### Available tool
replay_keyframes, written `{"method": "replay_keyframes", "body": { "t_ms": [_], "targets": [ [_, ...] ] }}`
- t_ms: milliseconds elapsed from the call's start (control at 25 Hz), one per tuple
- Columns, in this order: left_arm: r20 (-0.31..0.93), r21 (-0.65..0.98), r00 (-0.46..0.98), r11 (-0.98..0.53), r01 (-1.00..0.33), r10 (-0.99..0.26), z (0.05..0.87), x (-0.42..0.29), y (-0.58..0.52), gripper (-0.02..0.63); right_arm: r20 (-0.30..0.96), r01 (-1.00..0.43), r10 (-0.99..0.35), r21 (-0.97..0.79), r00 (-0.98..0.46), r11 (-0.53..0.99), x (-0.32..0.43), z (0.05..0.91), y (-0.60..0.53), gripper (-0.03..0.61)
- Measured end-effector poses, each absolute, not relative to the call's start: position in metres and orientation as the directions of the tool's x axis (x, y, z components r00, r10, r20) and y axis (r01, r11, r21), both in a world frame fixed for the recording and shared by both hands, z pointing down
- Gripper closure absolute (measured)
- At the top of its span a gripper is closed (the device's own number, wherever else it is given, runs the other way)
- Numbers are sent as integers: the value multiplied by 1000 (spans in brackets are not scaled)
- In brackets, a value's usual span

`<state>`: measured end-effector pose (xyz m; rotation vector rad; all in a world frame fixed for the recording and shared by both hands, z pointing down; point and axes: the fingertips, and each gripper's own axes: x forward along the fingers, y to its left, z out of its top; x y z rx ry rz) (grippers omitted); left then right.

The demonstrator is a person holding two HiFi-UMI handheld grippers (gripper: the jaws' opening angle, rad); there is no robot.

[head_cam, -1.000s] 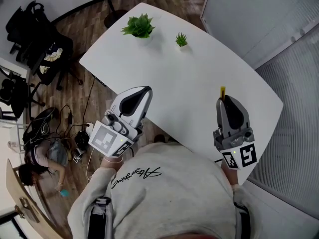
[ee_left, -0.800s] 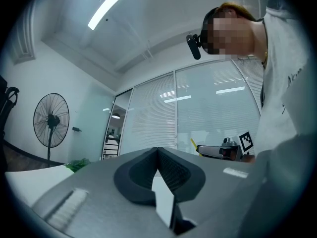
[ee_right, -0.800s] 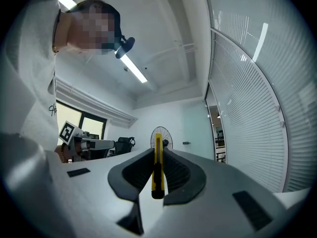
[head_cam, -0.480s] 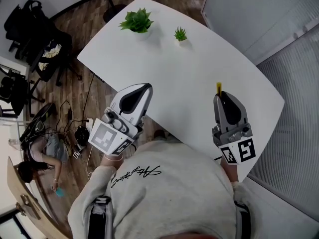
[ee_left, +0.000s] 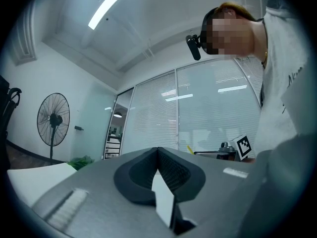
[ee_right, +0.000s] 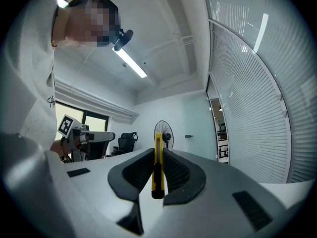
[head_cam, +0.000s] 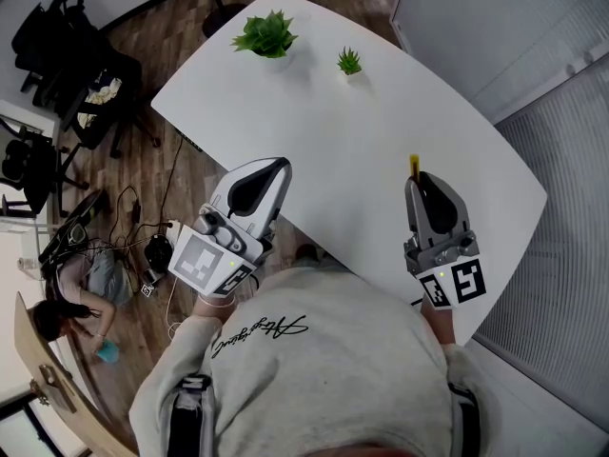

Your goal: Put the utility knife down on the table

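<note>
In the head view, the grey left gripper (head_cam: 277, 168) hung at the near-left edge of the white oval table (head_cam: 352, 112). The grey right gripper (head_cam: 420, 181) hovered over its right side, with a slim yellow utility knife (head_cam: 415, 166) poking from its tip. The left gripper view showed the jaws pressed together — empty. The right gripper view showed the jaws clenched on the knife — edge-on.

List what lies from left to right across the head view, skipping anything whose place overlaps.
Black office chair → larger potted plant → smaller potted plant → yellow utility knife → slatted blinds.
</note>
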<state>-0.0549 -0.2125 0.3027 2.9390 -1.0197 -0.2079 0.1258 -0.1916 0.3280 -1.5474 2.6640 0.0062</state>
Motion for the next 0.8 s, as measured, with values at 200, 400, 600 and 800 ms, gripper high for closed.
{"method": "replay_keyframes", "body": {
  "t_ms": [200,400,600,800],
  "targets": [
    [-116,64,777,-786,-615,-618,303,-55,-213,617,-42,-865,-865,-32,-499,501,125,335,-194,525],
    [-117,65,777,-785,-616,-619,303,-55,-213,617,-21,-865,-865,-37,-501,501,124,343,-197,525],
    [-114,67,775,-783,-618,-622,304,-54,-213,617,-5,-866,-867,-44,-498,497,125,351,-200,525],
    [-114,70,771,-779,-623,-627,305,-54,-211,617,19,-866,-866,-54,-499,497,123,361,-201,525]
  ]
}}
